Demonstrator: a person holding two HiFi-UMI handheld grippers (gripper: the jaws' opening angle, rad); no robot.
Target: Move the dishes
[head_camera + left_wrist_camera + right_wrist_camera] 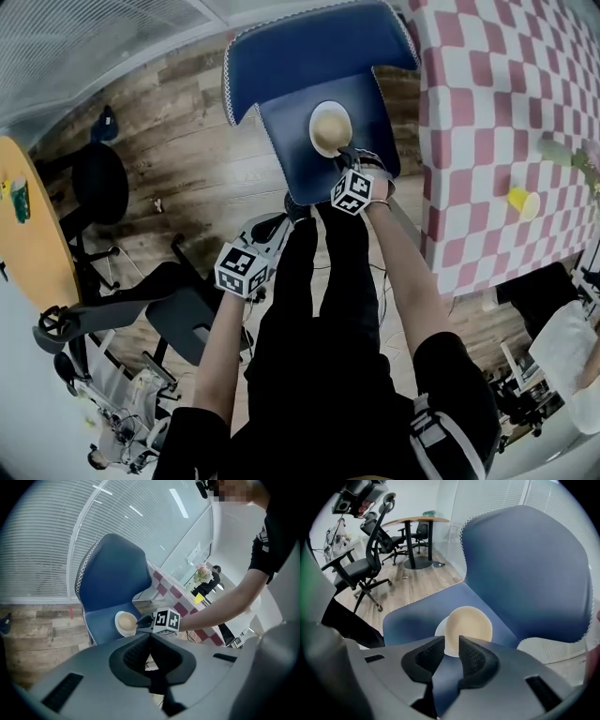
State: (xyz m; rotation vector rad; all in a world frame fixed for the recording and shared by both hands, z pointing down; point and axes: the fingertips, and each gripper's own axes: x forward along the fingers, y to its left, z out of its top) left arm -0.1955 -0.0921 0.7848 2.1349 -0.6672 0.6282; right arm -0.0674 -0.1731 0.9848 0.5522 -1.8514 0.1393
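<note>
1. Left gripper point(150, 636) hangs at the near left, short of the chair, its jaws closed together on nothing.
2. Blue chair point(281, 56) carries the cream bowl point(330, 127) in the middle of its seat.
3. Right gripper point(450, 641) stands at the bowl's near rim with its jaws partly apart; the rim lies just beyond the tips, not pinched.
4. At the far right, a red-and-white checked desk point(506, 94) holds a yellow cup point(523, 202).

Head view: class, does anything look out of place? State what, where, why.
Yes. A cream dish sits on the seat of the blue chair, not on the checked table beside it: an odd place for crockery. It stands upright; nothing looks spilled.
</note>
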